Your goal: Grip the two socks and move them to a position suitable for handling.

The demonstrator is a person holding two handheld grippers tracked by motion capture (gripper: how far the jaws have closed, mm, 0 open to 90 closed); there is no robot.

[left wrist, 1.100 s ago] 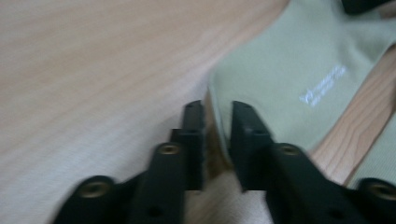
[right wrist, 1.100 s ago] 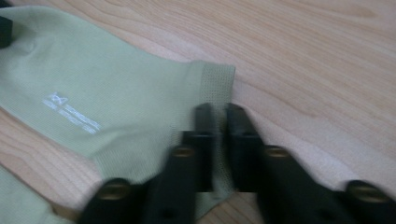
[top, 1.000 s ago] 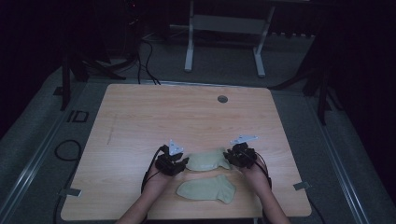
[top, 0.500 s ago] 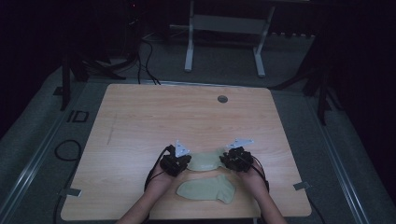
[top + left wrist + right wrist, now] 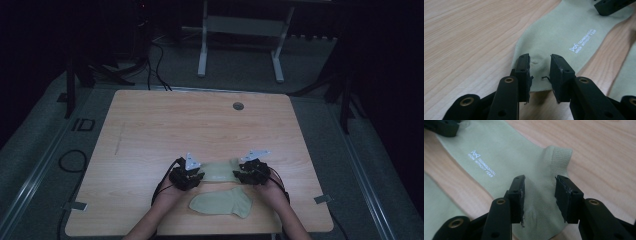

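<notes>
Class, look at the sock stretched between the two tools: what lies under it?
The far sock lies flat on the wooden table. Bare wood shows all round it. Whatever sits beneath the fabric itself is covered. The near sock lies apart, not under it.

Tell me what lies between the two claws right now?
The far sock stretches between the left claw and right claw, seen in the high view; each straddles one end.

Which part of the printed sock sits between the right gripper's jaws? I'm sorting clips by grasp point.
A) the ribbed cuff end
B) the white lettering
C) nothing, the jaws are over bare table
A: in the right gripper view, the right gripper straddles bunched fabric of the sock just below its ribbed cuff, with the white lettering well off toward the other end.
</notes>
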